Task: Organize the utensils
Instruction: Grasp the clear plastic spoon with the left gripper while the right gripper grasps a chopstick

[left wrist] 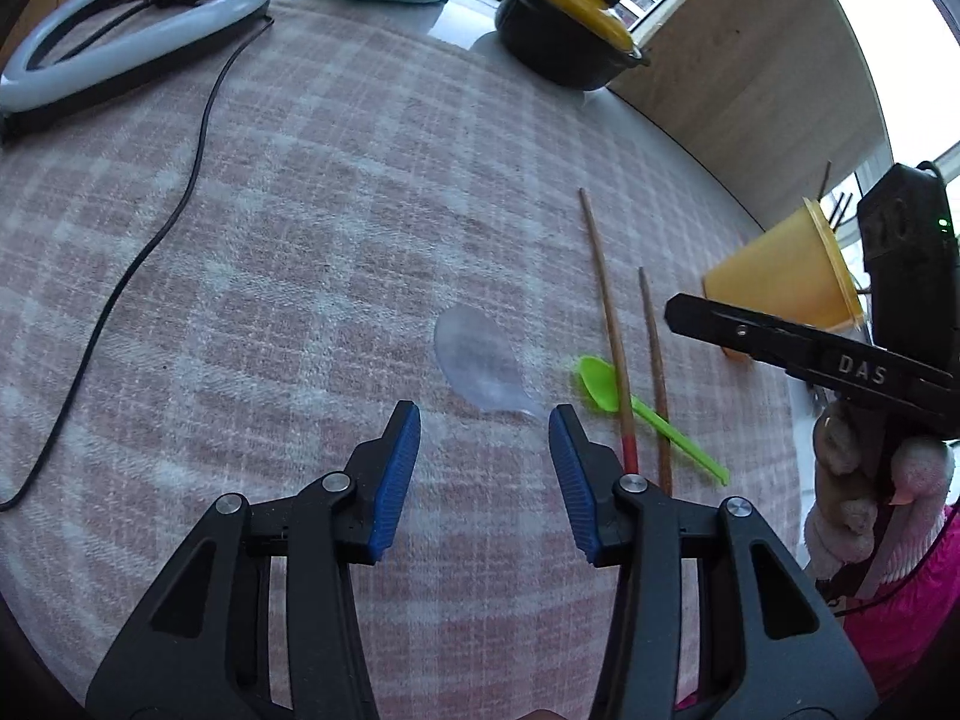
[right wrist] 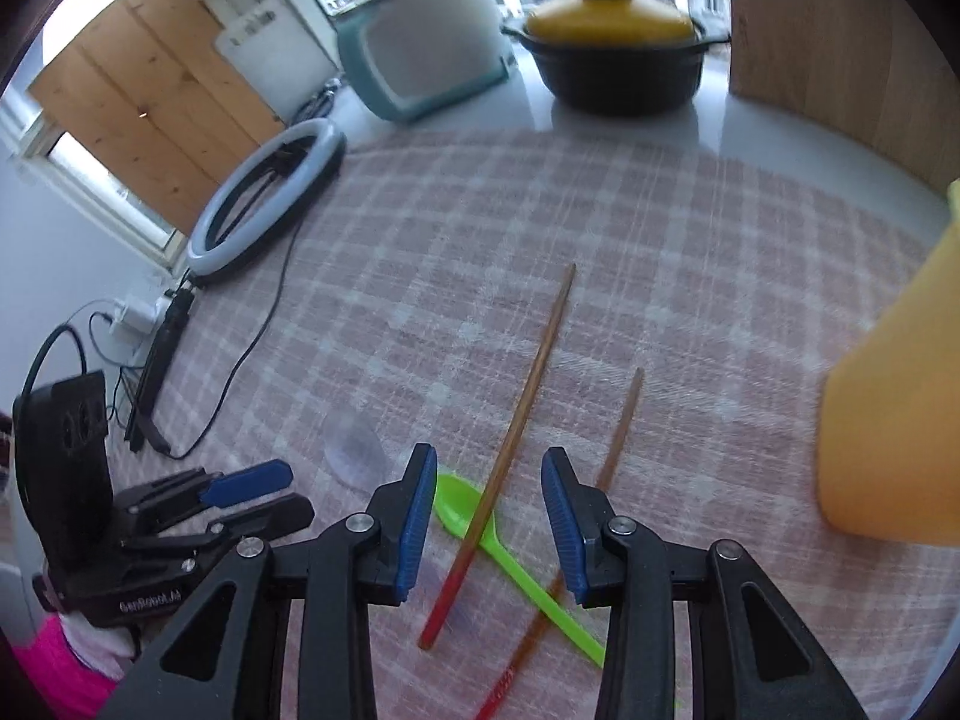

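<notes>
A clear plastic spoon (left wrist: pixel 480 363) lies on the plaid cloth just ahead of my open, empty left gripper (left wrist: pixel 485 420); it also shows in the right wrist view (right wrist: pixel 355 450). A green spoon (left wrist: pixel 648 414) lies under a red-tipped chopstick (left wrist: pixel 609 330), with a second chopstick (left wrist: pixel 655 378) beside it. An orange cup (left wrist: pixel 786 273) with several sticks in it stands at the right. My right gripper (right wrist: pixel 489 459) is open and empty, above the green spoon (right wrist: pixel 516 564) and the chopsticks (right wrist: pixel 516 426). The cup (right wrist: pixel 894 396) is at its right.
A black pot with a yellow lid (left wrist: pixel 570 18) stands at the far edge, next to a white and teal appliance (right wrist: pixel 432 42). A ring light (left wrist: pixel 132 18) and its black cable (left wrist: pixel 150 240) lie at the far left. A wooden board (left wrist: pixel 750 78) leans at the right.
</notes>
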Demonstrator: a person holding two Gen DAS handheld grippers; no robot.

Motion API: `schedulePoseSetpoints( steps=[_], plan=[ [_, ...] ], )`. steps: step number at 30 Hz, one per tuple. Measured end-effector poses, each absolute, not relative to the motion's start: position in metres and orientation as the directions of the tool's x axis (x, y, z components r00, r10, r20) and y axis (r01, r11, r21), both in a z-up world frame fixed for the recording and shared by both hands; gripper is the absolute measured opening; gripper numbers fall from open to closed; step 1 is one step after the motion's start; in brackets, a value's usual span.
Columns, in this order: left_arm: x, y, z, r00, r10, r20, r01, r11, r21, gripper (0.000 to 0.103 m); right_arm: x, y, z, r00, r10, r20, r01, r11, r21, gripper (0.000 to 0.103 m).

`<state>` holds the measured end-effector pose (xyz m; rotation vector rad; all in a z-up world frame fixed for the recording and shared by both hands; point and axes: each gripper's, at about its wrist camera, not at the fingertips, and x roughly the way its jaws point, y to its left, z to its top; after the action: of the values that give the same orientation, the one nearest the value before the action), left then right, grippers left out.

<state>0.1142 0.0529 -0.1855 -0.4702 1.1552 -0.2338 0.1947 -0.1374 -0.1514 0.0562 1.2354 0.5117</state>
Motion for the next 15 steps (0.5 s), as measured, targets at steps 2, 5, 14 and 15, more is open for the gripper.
schedulePoseSetpoints(
  steps=[2,5,14,15],
  plan=[
    [0.118,0.054,-0.189,0.39,-0.418,-0.82,-0.073,0.874,-0.48,0.042,0.202,-0.137,-0.159,0.209,0.411,-0.887,-0.316,0.887,0.336,0.035],
    [0.125,0.053,-0.196,0.382,-0.418,-0.824,-0.084,0.873,-0.481,0.04,0.212,-0.136,-0.168,0.188,0.414,-0.89,-0.281,0.891,0.355,0.033],
    [0.139,0.05,-0.198,0.395,-0.412,-0.821,-0.082,0.874,-0.479,0.038,0.228,-0.125,-0.181,0.162,0.374,-0.913,-0.253,0.91,0.328,0.026],
    [0.141,0.048,-0.198,0.394,-0.405,-0.825,-0.083,0.879,-0.47,0.035,0.229,-0.123,-0.182,0.162,0.361,-0.919,-0.253,0.915,0.315,0.025]
  ],
)
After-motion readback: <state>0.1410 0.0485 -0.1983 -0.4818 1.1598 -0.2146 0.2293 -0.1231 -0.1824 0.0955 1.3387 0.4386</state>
